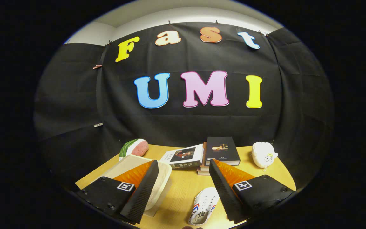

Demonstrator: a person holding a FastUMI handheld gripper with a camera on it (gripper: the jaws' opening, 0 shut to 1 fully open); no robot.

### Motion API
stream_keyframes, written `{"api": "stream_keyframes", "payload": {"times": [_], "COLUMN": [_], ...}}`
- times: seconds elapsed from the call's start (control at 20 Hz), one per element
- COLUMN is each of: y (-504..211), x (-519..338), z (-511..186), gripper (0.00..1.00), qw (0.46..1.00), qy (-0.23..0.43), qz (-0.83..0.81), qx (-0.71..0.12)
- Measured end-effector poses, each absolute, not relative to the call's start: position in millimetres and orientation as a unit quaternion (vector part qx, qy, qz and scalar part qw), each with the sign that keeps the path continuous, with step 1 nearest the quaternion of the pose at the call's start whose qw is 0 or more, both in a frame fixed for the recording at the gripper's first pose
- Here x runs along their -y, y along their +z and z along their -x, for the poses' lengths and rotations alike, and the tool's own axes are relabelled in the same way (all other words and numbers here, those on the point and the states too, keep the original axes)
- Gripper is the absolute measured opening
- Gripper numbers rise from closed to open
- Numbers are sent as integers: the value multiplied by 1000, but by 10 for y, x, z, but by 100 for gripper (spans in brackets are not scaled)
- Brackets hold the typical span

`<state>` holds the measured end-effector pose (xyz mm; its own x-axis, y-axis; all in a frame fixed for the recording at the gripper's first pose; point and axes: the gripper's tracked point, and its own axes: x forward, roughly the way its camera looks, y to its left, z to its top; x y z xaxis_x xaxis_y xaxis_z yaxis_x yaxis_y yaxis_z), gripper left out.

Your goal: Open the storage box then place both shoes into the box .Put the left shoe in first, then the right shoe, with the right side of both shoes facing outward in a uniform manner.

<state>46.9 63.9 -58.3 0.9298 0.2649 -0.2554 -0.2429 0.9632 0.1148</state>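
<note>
My gripper (183, 168) hangs open above the wooden table (186, 186), with nothing between its fingers. A beige storage box (162, 181) with a pale lid sits under and just behind the left finger (145, 187), partly hidden by it; I cannot tell whether the lid is closed. A white shoe (203, 206) with red and blue stripes lies on the table low between the fingers, close to the right finger (222, 187), toe pointing away from me.
Beyond the fingers lie an open magazine (184, 156), a dark book (221, 150) on a small stack, a watermelon-slice toy (134, 148) to the left and a white plush toy (263, 155) to the right. Black cloth walls the table's far side.
</note>
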Motion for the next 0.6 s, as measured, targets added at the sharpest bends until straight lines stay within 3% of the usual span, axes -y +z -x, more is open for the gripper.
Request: {"api": "stream_keyframes", "payload": {"times": [0.6], "y": [-1574], "x": [-1359], "z": [-513], "gripper": [99], "qw": [884], "qy": [245], "qz": [-174], "qx": [-357]}}
